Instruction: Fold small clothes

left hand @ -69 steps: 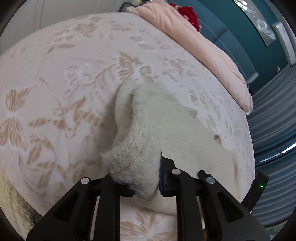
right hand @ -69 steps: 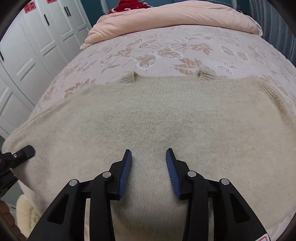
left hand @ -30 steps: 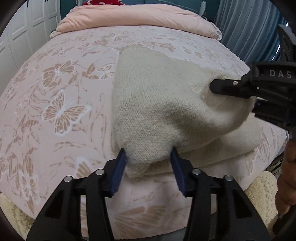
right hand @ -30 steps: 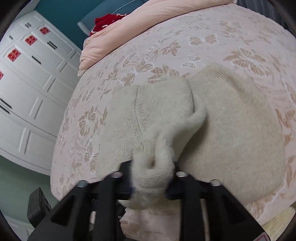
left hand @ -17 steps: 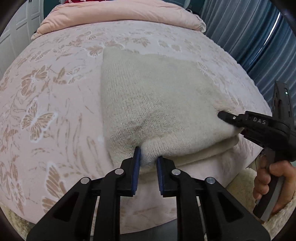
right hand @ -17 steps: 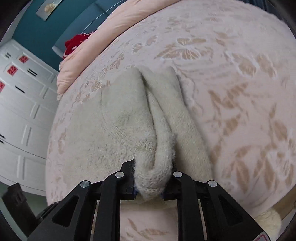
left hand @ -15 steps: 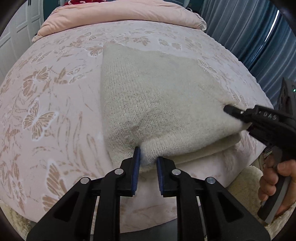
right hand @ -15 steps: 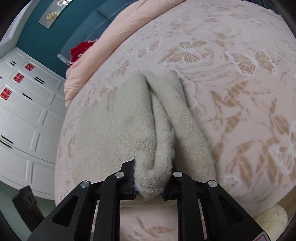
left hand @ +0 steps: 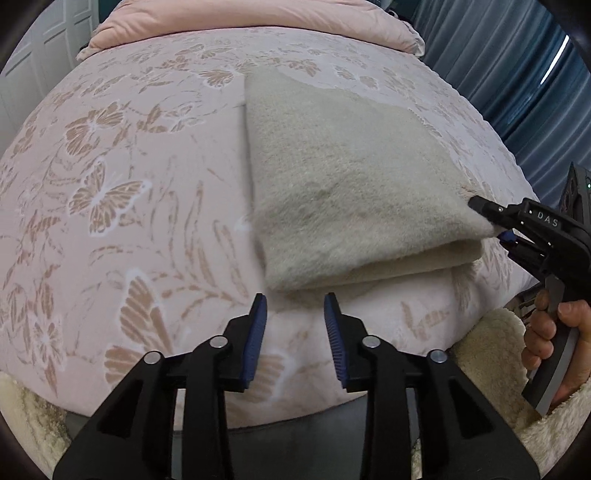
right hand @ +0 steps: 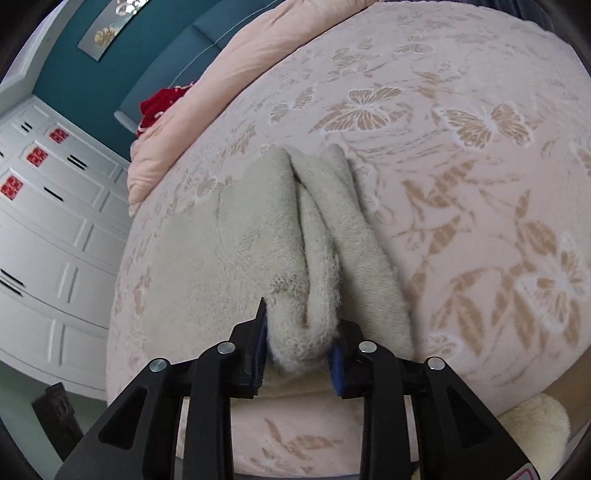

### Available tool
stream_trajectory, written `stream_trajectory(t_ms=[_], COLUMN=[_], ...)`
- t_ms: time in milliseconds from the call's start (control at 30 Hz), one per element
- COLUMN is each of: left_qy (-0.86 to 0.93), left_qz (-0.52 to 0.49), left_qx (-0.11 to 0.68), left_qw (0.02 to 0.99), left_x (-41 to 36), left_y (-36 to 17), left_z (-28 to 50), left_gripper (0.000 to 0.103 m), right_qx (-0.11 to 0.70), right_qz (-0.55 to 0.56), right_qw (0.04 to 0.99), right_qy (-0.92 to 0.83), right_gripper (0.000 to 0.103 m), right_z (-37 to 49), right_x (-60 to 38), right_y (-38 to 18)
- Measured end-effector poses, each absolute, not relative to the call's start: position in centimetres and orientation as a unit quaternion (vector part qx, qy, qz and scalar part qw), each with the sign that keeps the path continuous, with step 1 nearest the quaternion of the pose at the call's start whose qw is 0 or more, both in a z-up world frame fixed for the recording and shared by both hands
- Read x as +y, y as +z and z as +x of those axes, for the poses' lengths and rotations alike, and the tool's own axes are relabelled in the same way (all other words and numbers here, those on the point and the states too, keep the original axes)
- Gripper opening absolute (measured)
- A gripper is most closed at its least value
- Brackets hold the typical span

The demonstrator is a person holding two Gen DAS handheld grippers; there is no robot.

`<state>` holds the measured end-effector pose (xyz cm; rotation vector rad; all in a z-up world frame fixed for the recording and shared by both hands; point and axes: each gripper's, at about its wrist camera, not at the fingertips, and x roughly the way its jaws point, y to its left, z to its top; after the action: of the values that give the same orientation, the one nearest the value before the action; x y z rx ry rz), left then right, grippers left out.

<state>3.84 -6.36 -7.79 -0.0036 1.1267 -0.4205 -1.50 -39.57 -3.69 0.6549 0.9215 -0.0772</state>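
A cream knitted sweater lies folded on the pink butterfly bedspread. My left gripper is open and empty, just short of the sweater's near left corner. My right gripper is shut on a bunched corner of the sweater; its jaws are spread a little by the thick fabric. In the left wrist view the right gripper grips the sweater's right corner, held by a hand.
A pink duvet lies along the head of the bed. White cupboards stand to the left and blue curtains to the right. A cream fluffy rug lies beside the bed.
My left gripper has let go of the sweater's near corner, opened and drawn back. My right gripper still holds its corner, jaws slightly wider.
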Motion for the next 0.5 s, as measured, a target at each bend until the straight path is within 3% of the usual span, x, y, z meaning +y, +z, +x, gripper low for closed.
stream_trajectory(t_ms=[33,133,167,233,367,400,500], left_qy=[-0.189,-0.165,-0.156,-0.146,-0.146,-0.148,-0.155], left_qz=[-0.005,-0.004,-0.006,-0.016,-0.013,-0.012,0.001], left_qx=[0.529,0.524,0.524,0.52,0.51,0.506,0.488], left_qw=[0.828,0.836,0.838,0.842,0.848,0.85,0.859], left_x=[-5.4,-3.0,-2.3,-1.5,-1.6,-1.6,-1.9], left_y=[-7.7,-7.3,-7.2,-7.0,-6.3,-6.0,-5.0], left_z=[3.5,2.7,2.5,2.1,2.0,2.0,1.4], left_gripper=[0.037,0.041,0.05,0.057,0.057,0.057,0.062], right_qx=[0.438,0.421,0.405,0.385,0.368,0.366,0.413], right_qz=[0.292,0.25,0.246,0.252,0.2,0.178,0.138], right_qw=[0.848,0.866,0.874,0.885,0.907,0.912,0.894], right_qy=[-0.053,-0.106,-0.109,-0.065,0.036,0.058,0.108], right_gripper=[0.042,0.043,0.043,0.043,0.043,0.039,0.004], right_z=[-1.9,-4.2,-4.6,-4.0,-0.2,0.6,3.7], right_x=[-39.6,-39.9,-39.8,-38.9,-33.1,-31.0,-25.7], right_y=[-3.3,-1.6,-0.5,1.6,5.5,5.8,2.3])
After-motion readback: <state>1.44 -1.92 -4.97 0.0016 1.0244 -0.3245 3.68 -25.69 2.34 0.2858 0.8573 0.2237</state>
